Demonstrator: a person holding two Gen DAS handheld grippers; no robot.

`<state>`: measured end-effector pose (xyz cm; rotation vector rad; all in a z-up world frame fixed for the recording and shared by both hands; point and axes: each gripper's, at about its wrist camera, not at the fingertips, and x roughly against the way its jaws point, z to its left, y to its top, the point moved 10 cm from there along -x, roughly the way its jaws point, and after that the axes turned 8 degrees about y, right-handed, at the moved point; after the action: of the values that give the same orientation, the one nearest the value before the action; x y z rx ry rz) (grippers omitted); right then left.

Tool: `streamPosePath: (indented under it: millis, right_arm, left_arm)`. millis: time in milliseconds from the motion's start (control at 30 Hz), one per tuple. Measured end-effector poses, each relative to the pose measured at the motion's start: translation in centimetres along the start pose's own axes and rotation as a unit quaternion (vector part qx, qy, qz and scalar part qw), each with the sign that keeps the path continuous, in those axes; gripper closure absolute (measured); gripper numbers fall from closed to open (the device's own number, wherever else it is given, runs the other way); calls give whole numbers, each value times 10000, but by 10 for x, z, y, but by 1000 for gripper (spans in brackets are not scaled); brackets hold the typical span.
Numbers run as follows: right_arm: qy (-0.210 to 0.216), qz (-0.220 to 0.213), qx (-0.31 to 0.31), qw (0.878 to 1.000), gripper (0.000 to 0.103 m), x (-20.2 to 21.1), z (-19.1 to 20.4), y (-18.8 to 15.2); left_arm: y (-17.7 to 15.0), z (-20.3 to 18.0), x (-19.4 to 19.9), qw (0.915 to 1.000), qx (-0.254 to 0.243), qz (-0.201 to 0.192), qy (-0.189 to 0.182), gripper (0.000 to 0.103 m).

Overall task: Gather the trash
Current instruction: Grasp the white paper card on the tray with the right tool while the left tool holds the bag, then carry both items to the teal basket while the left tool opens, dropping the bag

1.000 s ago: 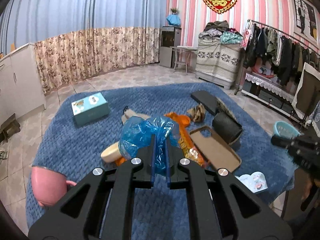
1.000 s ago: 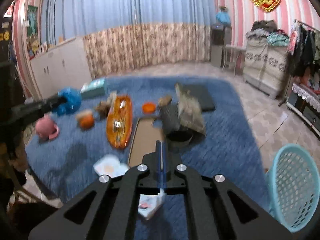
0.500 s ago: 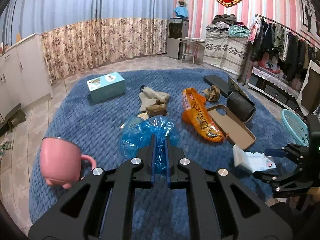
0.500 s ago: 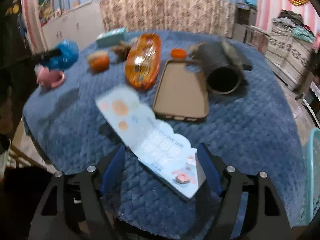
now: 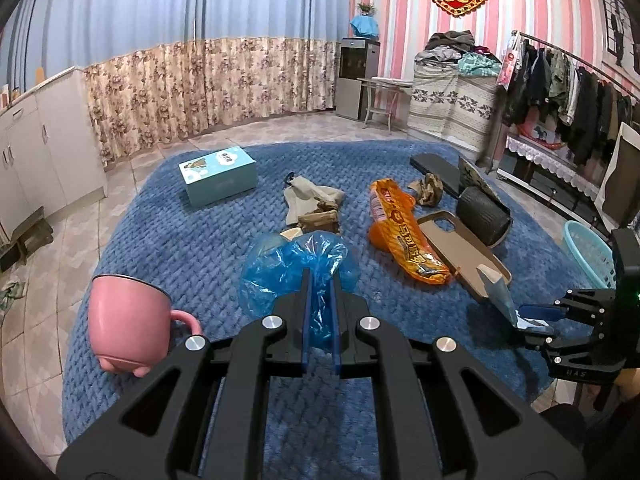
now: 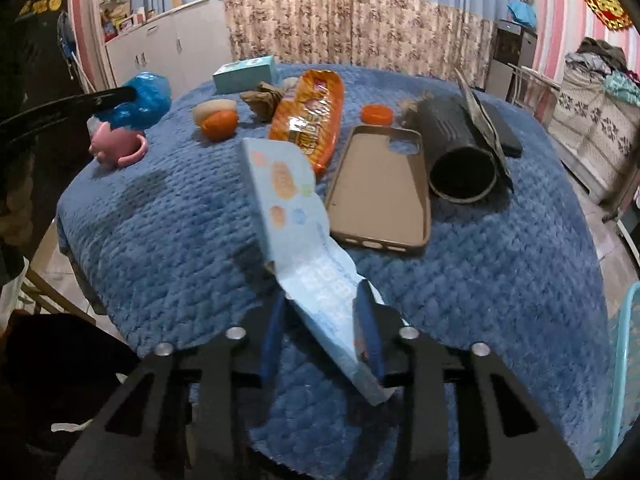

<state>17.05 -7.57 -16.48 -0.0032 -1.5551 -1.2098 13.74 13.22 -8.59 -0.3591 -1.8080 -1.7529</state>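
My left gripper [image 5: 320, 280] is shut on a crumpled blue plastic bag [image 5: 280, 268] and holds it above the blue quilted table [image 5: 192, 248]. My right gripper [image 6: 322, 300] has its jaws closed in on a pale blue paper wrapper [image 6: 288, 208], which stands tilted up off the table near the front edge. In the left wrist view the right gripper [image 5: 536, 320] shows at the right with the wrapper [image 5: 498, 290] between its fingers. An orange snack bag [image 6: 308, 116] lies mid-table.
A pink mug [image 5: 124, 320] lies on its side at the left. A tan phone case [image 6: 380, 192], a black tube [image 6: 460, 160], a teal box [image 5: 218, 174], crumpled brown paper [image 5: 316, 208], an orange [image 6: 219, 123] and an orange cap [image 6: 376, 114] lie about. A teal basket [image 5: 588, 252] stands right.
My right gripper has closed from wide open onto the pale blue wrapper and tilted it up off the table. My left gripper has kept the blue bag and drifted slightly.
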Motion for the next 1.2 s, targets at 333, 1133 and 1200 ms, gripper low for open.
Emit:
streamPosePath:
  millis: [333,1133,1200]
  right_arm:
    - [-31,-457,-320,9984,91,29,-16,17]
    - [-2099,-2065,-2112,9320,97,221,-185,3]
    - [-2361,-2075,-2359,9195,97,233,-212,-13]
  left_arm:
    - [4,-6,6,10000,-21,-96,-1,97]
    - [89,-237,12,9819,-877,-772,-1489,97]
    - [86,-270,8,9778,-961,-718,-1715,97]
